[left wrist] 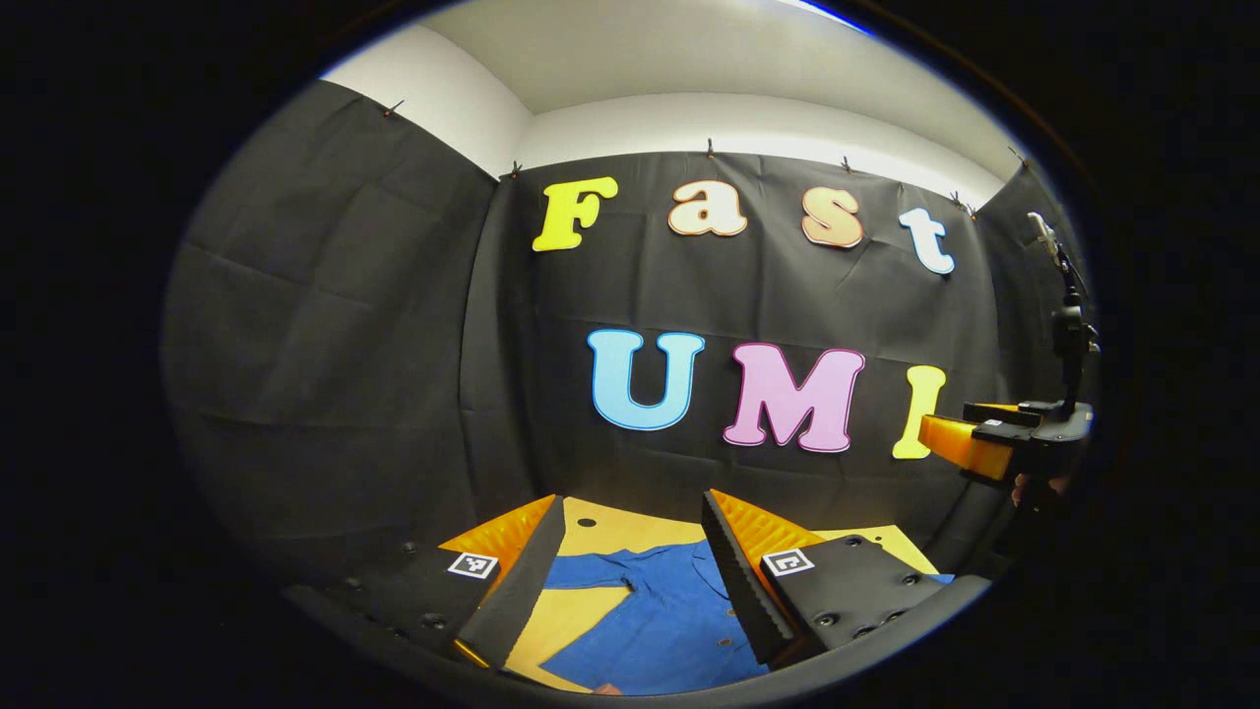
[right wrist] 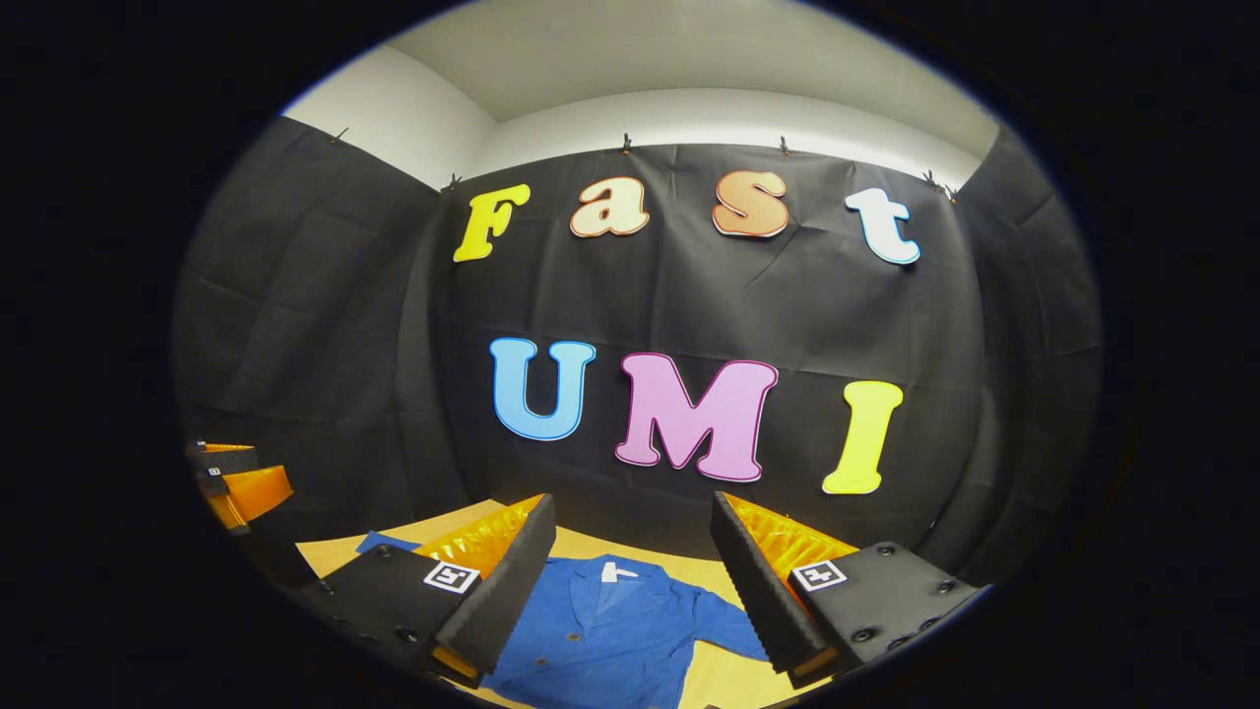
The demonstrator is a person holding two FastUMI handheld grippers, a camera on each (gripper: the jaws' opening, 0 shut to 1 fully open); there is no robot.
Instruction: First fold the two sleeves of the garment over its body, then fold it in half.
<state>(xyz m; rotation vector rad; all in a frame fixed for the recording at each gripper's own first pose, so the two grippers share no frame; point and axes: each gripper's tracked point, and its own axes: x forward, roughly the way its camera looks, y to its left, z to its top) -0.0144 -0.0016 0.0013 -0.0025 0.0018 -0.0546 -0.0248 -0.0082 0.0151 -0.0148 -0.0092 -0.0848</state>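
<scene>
- Left gripper (left wrist: 630, 581), seen in the left gripper view, is held above the table with its two fingers spread wide and nothing gripped between them
- Between those fingers a blue garment (left wrist: 669, 620) is seen lying flat on the wooden table (left wrist: 610, 527), its collar pointing toward the booth wall
- One sleeve (left wrist: 586, 573) of the garment is stretched out sideways on the table, just beyond the left-hand finger (left wrist: 512, 591) in that view
- At the right edge of the left gripper view the right gripper (left wrist: 970, 438) is seen raised well above the table, with a hand (left wrist: 1039, 487) partly visible below it
- Right gripper (right wrist: 630, 581), seen in the right gripper view, is likewise held above the table, its fingers spread apart and empty
- In the right gripper view the garment (right wrist: 610, 630) is spread open on the table (right wrist: 325, 556), with a white tag at the collar (right wrist: 615, 571) and a row of buttons down the front
- One sleeve (right wrist: 724, 625) is seen extending toward the right-hand finger (right wrist: 768, 591), and a further blue part of the garment (right wrist: 384, 542) is seen past the left-hand finger (right wrist: 502, 591)
- At the left edge of the right gripper view the left gripper (right wrist: 236, 487) is seen held clear above the table
- Neither sleeve appears folded over the body of the garment yet
</scene>
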